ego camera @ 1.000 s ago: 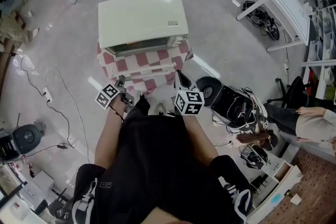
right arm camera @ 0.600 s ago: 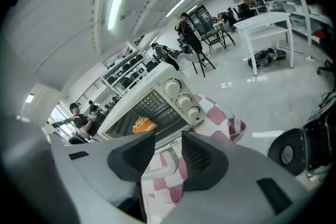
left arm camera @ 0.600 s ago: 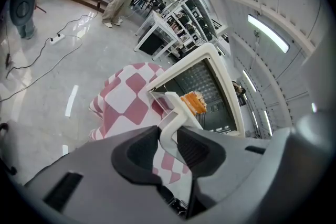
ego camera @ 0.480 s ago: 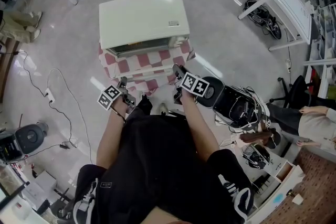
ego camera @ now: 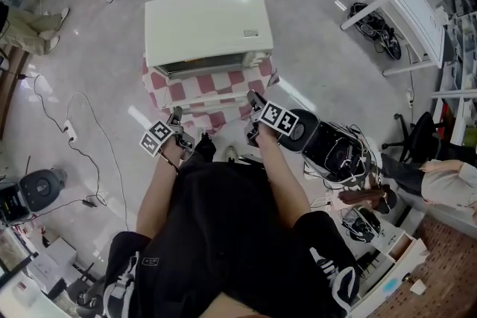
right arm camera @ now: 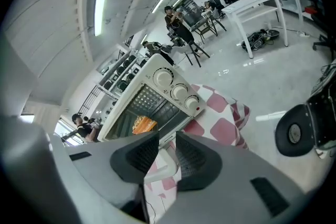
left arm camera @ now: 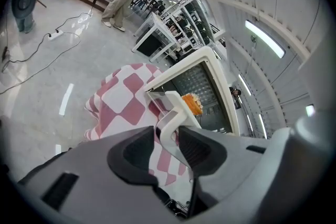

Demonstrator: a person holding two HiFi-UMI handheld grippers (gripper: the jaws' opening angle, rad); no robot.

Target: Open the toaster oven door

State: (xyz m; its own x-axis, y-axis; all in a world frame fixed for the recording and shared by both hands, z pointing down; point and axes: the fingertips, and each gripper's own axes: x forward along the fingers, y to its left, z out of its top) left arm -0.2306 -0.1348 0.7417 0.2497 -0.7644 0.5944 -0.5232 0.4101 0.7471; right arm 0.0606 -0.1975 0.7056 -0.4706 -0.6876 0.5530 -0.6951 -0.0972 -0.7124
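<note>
left claw clamps the handle of the lowered toaster oven door while the right claw, jaws just closed, pinches its right end to share the load.

The left gripper clamped the white door handle of the toaster oven, which sat on a checked cloth, orange food inside.

Right gripper rolls over since a second ago; marker cube now tilts sideways instead of facing up. Gripper sits lower, nearer oven front. Jaws swing wide, have just been closing; door handle between them, pads now on it.
</note>
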